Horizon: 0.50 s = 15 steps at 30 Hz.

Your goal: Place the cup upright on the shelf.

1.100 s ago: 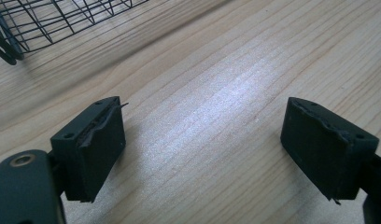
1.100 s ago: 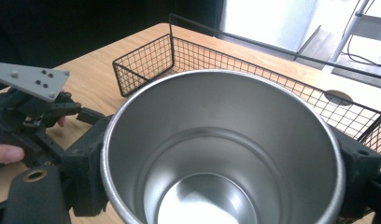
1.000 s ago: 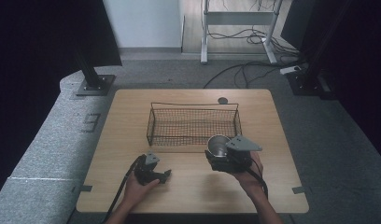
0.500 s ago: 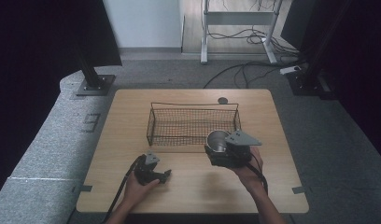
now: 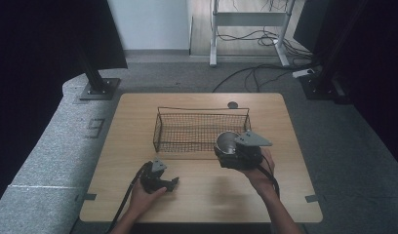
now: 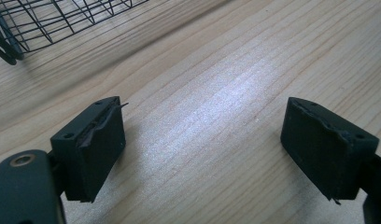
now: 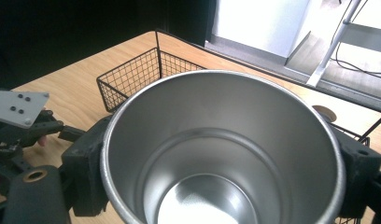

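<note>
We held the steel cup in our right gripper, its two jaws pinching the cup's wall from either side, as the right gripper view showed with the cup upright and its open mouth turned up toward the camera. In the high view the cup sat just at the near wall of the wire basket, toward that wall's right end, raised off the wooden table as far as we could judge. The basket lay straight ahead of the cup, away from us, with its long axis running left to right across the table, so the coming move would, in our judgement, turn on lifting the cup over that near rim and forward into the mesh. Our right hand was plainly the nearer one to the basket.

Our left gripper rested low on the table near our edge, well apart from the cup, its jaws spread wide over bare wood and holding nothing; a corner of the basket showed beyond it.

We counted one cup, one basket, two grippers, and one small dark round fitting in the table behind the basket.
</note>
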Motion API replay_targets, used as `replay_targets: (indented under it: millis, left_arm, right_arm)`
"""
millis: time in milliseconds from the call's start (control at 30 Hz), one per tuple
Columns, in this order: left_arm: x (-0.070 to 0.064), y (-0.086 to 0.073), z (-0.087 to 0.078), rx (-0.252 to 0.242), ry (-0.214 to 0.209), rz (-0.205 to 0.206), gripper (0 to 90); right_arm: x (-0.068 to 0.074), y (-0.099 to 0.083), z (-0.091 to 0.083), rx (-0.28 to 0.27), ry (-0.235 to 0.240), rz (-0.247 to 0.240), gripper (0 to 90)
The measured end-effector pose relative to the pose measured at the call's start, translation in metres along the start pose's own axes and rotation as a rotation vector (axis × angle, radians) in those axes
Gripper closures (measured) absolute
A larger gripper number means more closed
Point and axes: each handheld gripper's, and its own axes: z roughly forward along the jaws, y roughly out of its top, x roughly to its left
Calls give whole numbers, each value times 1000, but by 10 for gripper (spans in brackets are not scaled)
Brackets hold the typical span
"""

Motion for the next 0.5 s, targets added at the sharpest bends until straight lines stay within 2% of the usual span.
replay_targets:
  millis: [500]
  left_arm:
    - [0, 0, 0, 0, 0, 0, 137]
  right_arm:
    - [-10, 12, 9, 0, -24, 13, 141]
